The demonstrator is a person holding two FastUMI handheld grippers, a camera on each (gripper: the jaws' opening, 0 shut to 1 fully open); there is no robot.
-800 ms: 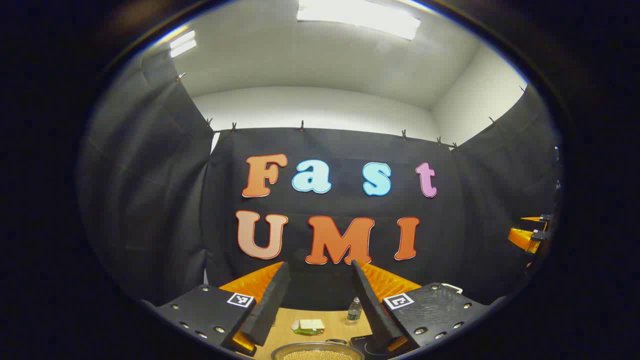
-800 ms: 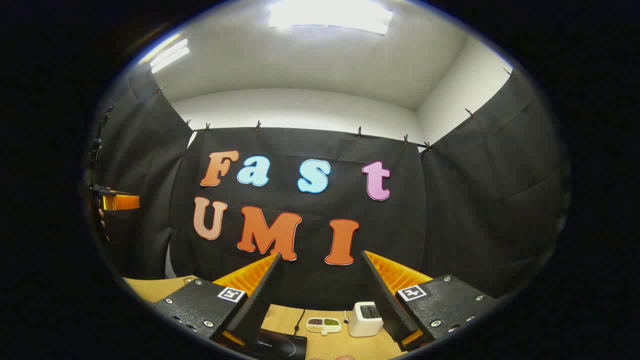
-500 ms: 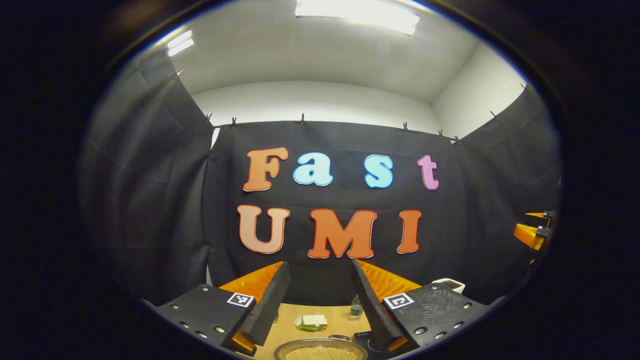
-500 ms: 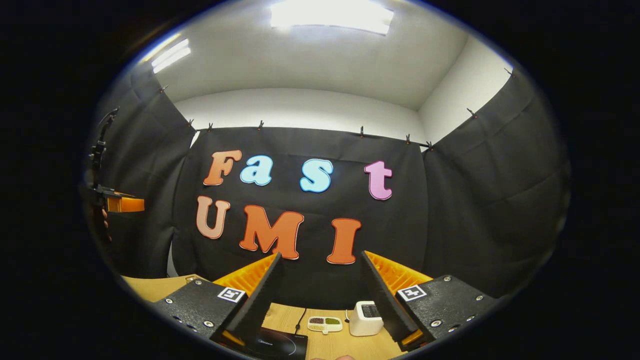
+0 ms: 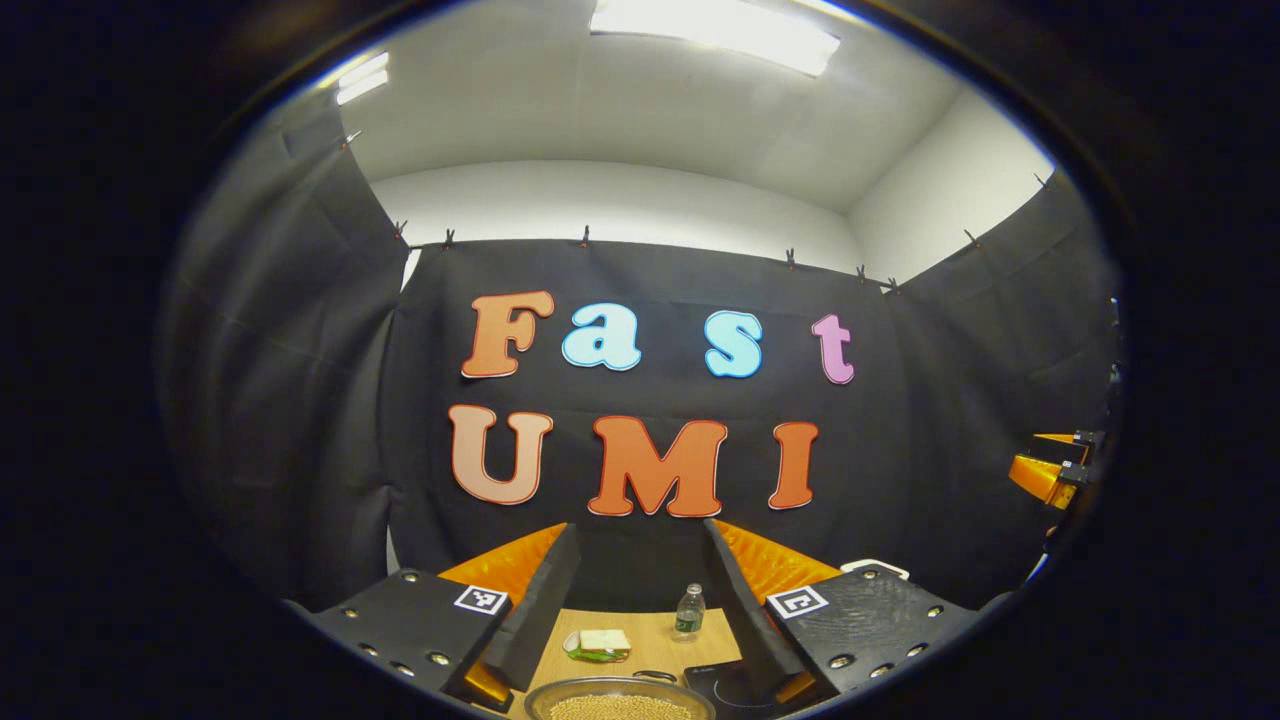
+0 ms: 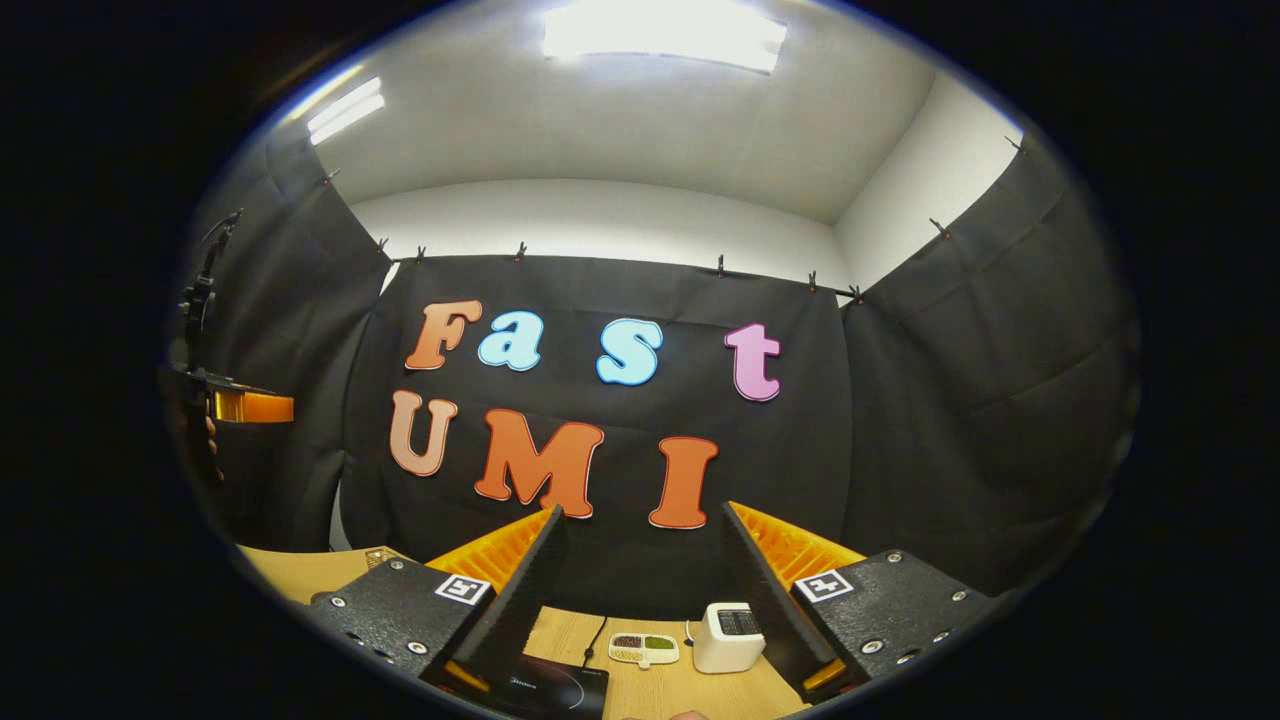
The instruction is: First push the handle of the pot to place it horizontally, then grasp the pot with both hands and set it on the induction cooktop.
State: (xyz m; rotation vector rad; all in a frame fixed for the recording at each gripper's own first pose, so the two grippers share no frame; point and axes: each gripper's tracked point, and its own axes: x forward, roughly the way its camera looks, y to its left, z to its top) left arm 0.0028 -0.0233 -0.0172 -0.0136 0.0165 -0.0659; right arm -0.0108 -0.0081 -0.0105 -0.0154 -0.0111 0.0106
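Pot (image 5: pixel 620 702) with grain sits low between the spread fingers of the left gripper (image 5: pixel 634 600), and beside its right finger lies the induction cooktop (image 5: pixel 728 688). Right gripper (image 6: pixel 640 590) is spread too, holding nothing, above the cooktop's edge. Both hover high; a careless handle push may spill grain.

Bright ceiling panels (image 6: pixel 662 35) glare overhead; sharp centre, edges strongly bent by fisheye.
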